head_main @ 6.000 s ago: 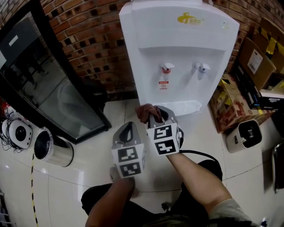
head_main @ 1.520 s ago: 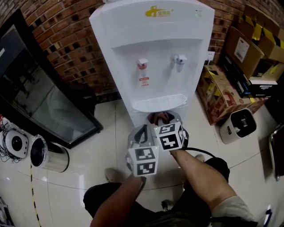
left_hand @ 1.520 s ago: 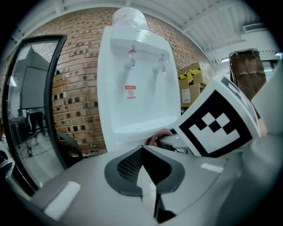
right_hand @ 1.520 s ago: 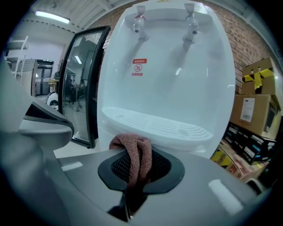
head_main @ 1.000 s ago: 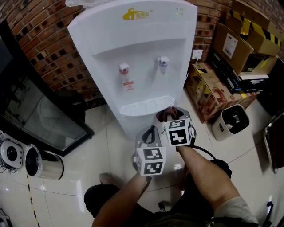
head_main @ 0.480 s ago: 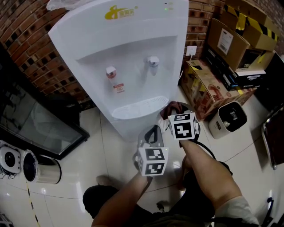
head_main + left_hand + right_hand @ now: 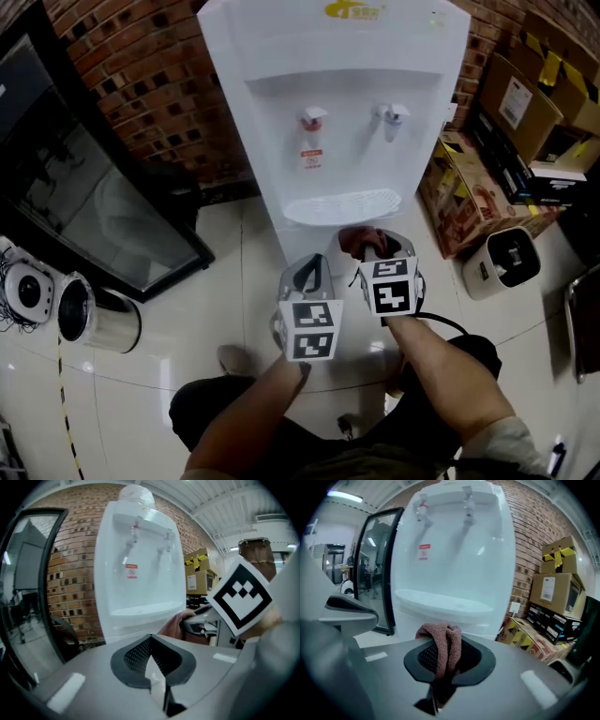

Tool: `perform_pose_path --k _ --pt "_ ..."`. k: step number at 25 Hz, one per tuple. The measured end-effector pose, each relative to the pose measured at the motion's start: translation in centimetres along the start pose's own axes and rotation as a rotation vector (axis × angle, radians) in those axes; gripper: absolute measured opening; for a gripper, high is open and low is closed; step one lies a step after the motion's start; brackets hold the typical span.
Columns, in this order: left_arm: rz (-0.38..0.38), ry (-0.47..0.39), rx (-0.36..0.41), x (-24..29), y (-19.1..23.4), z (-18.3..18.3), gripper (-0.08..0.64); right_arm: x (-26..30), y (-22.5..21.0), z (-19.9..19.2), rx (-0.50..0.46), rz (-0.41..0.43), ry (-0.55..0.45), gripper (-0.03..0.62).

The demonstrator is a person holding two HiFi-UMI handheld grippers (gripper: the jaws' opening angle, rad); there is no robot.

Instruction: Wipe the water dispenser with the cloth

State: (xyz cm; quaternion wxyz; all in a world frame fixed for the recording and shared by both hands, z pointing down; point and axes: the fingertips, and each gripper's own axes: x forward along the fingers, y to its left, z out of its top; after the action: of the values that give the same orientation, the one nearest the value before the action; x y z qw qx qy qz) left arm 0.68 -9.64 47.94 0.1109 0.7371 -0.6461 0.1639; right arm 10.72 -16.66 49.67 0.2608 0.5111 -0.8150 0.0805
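Note:
The white water dispenser [image 7: 347, 103] stands against the brick wall, with a red tap [image 7: 313, 118], a blue tap [image 7: 393, 114] and a drip tray [image 7: 342, 206]. My right gripper [image 7: 370, 246] is shut on a reddish-brown cloth [image 7: 359, 239], just below the tray's right part and close to the dispenser's front. In the right gripper view the cloth [image 7: 443, 651] hangs bunched between the jaws of the right gripper [image 7: 443, 663], before the dispenser [image 7: 454, 550]. My left gripper [image 7: 309, 270] hovers beside it on the left. In the left gripper view the left gripper [image 7: 151, 656] is shut and holds nothing.
A black glass-door cabinet [image 7: 94, 187] leans at the left, with a steel bin [image 7: 98, 314] and a white round device [image 7: 28, 291] on the floor. Cardboard boxes [image 7: 478, 197] and a small white appliance [image 7: 511, 262] crowd the right. A black cable [image 7: 450, 323] trails by the right arm.
Both grippers drifted toward the dispenser's right corner, then came back left. They now sit in front of it under the drip tray. The cloth has stayed in the right gripper.

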Motion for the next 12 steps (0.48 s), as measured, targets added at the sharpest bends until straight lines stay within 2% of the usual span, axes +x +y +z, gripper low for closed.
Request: perform_pose_path --k 7,12 --pt "0.147 0.006 -0.054 -3.7 6.9 -2.0 0.000 1.2 12.1 0.1 -0.107 0.220 -0.056 0.055" --pt "0.256 0.036 -0.074 -4.7 11.6 -4.8 0.000 3.5 18.5 -1.2 -0.212 0.305 -0.038 0.055"
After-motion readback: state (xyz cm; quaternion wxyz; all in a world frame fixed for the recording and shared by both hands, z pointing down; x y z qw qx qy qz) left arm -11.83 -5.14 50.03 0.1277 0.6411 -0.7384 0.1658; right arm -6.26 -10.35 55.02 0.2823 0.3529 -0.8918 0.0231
